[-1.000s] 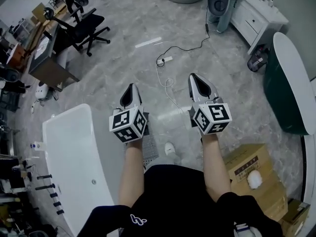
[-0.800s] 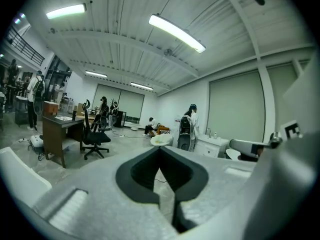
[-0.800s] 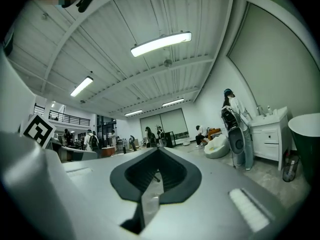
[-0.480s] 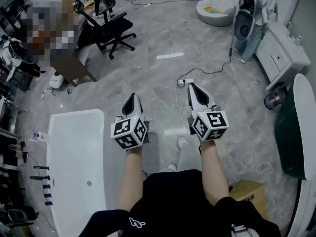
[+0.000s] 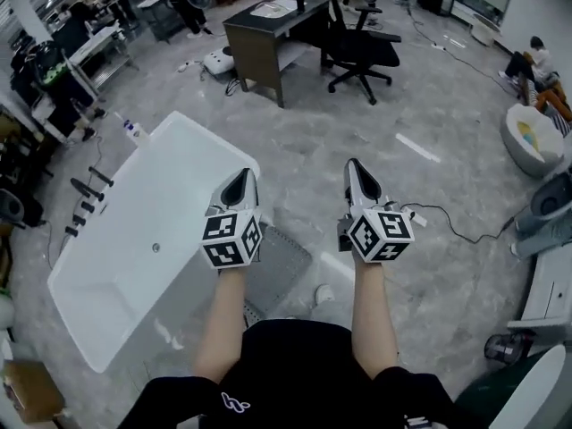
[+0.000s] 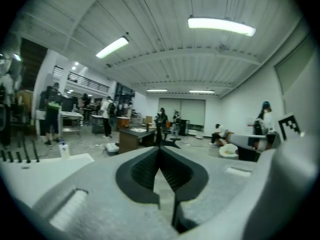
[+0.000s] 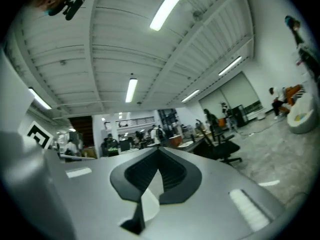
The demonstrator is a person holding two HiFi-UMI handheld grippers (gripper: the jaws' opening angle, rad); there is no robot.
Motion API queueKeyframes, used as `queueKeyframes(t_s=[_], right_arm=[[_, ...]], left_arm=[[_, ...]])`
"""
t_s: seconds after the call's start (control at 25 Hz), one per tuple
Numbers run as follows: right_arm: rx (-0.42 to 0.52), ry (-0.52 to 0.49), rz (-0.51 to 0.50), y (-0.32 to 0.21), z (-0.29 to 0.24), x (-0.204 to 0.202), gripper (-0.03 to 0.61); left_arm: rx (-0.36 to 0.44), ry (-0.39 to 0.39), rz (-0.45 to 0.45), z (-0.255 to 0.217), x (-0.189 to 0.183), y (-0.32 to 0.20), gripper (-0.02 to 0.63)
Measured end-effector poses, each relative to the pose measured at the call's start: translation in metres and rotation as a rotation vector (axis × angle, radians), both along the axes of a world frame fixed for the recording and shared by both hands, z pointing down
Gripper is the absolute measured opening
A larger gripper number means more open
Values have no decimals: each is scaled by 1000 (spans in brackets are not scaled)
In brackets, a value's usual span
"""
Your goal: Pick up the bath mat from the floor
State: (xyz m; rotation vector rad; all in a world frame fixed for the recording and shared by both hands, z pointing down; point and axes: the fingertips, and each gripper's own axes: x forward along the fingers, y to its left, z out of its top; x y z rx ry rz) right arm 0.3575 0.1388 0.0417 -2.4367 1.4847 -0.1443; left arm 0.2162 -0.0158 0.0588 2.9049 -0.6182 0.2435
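Grey and ribbed, the bath mat point(image 5: 281, 266) lies flat on the pale marbled floor point(image 5: 420, 186), just beside the long right side of a white bathtub point(image 5: 219, 141). Its left part is hidden in the head view behind the person's left forearm point(image 5: 223, 324) and the marker cube point(image 5: 231, 239) of the left tool point(image 5: 238, 186). A white shoe point(image 5: 323, 293) shows at the mat's near right edge.

Both tools are held out ahead of the person at about the same height, side by side and well apart, clearly above the floor. Neither touches the mat. The left tool sits over the tub's right rim and the mat's left edge as the head view shows it. The right tool point(image 5: 359, 179) is over bare floor to the right of the mat.

The left gripper view shows its dark ribbed pads point(image 6: 145, 171) meeting at the tip, pressed together with nothing between them. The right gripper view shows the same: pads point(image 7: 172, 176) closed on each other, holding nothing. Both of these views look out across the room rather than down, and the mat is not in them.

A white cable point(image 5: 447, 229) trails over the floor to the right of the right tool. Farther off stand a dark table point(image 5: 268, 29) and a black office chair point(image 5: 359, 50), with several people beyond them.
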Motion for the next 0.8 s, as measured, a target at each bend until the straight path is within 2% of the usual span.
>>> queueKeyframes(t_s=[0.16,0.32,0.44,0.56,0.68,0.8], right_arm=[[-36,38,-242,-85,-4,-25,6],[-58,32,-436,-154,5,-53,6],[-70,83,-625,-206,4,-114,6],[-64,122,-818,-244,2,-184,6],[-71,141,-1005,-268,3,-254,6],[-83,184,-1163,-274,1,-320,6]], left_arm=[[-28,36,-291,-5,-67,-73,-2],[-34,52,-501,1,-127,-101,-1],[-31,53,-635,5,-182,-118,-2],[-12,74,-813,-1,-258,-123,-2],[-13,107,-1008,-4,-332,-110,-1],[-25,130,-1135,0,-380,-84,-1]])
